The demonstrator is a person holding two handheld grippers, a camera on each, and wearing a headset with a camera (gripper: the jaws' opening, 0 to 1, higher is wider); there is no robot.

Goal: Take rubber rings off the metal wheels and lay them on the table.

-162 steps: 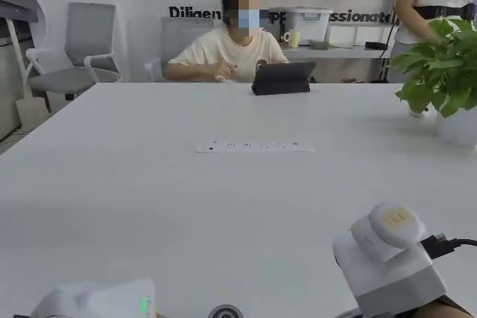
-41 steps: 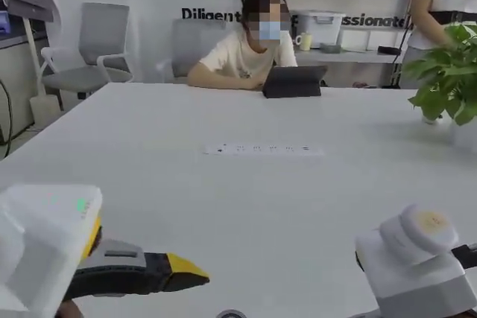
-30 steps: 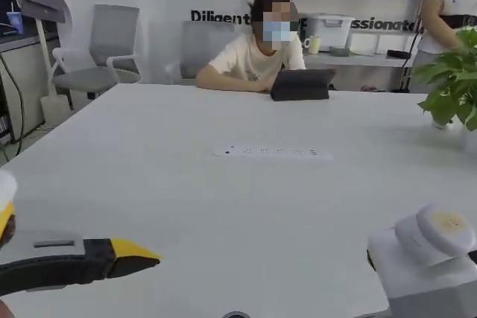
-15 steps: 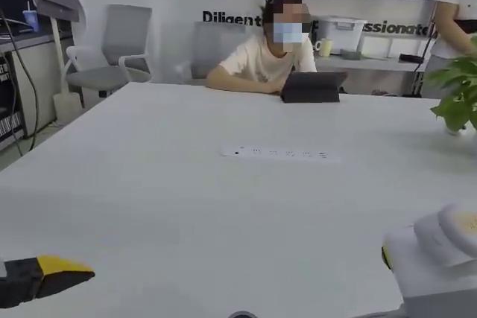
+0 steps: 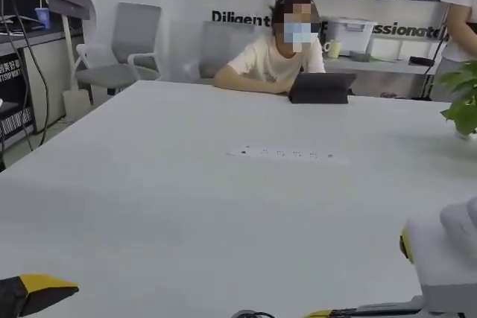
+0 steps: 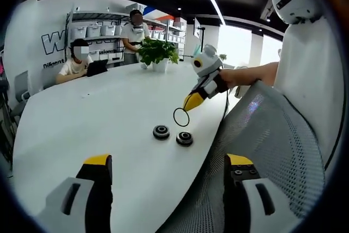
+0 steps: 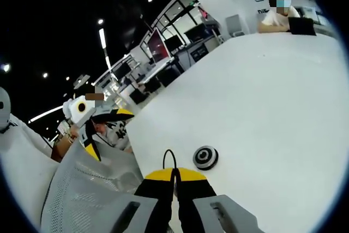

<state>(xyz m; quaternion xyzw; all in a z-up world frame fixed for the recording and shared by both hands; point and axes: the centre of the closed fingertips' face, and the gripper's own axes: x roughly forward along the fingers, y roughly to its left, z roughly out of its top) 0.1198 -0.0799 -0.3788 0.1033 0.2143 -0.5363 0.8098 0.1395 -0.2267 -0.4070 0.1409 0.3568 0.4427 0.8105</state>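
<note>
Two metal wheels lie side by side near the white table's front edge. One wheel lies just right of my right gripper, whose jaws are shut on a thin black rubber ring. In the left gripper view the ring hangs from the right gripper above the table, behind the wheels. My left gripper is open and holds nothing, well back from the wheels. In the head view its yellow tip pokes in at the bottom left, the right gripper at the bottom right.
A white power strip lies mid-table. A person sits at the far side behind a dark tablet. A potted plant stands far right. A grey mesh chair is beside my left gripper, and office chairs stand beyond the table.
The head camera has turned left. My left gripper has drawn back to the left and down, until just its tip shows at the corner. The right gripper stays low on the right.
</note>
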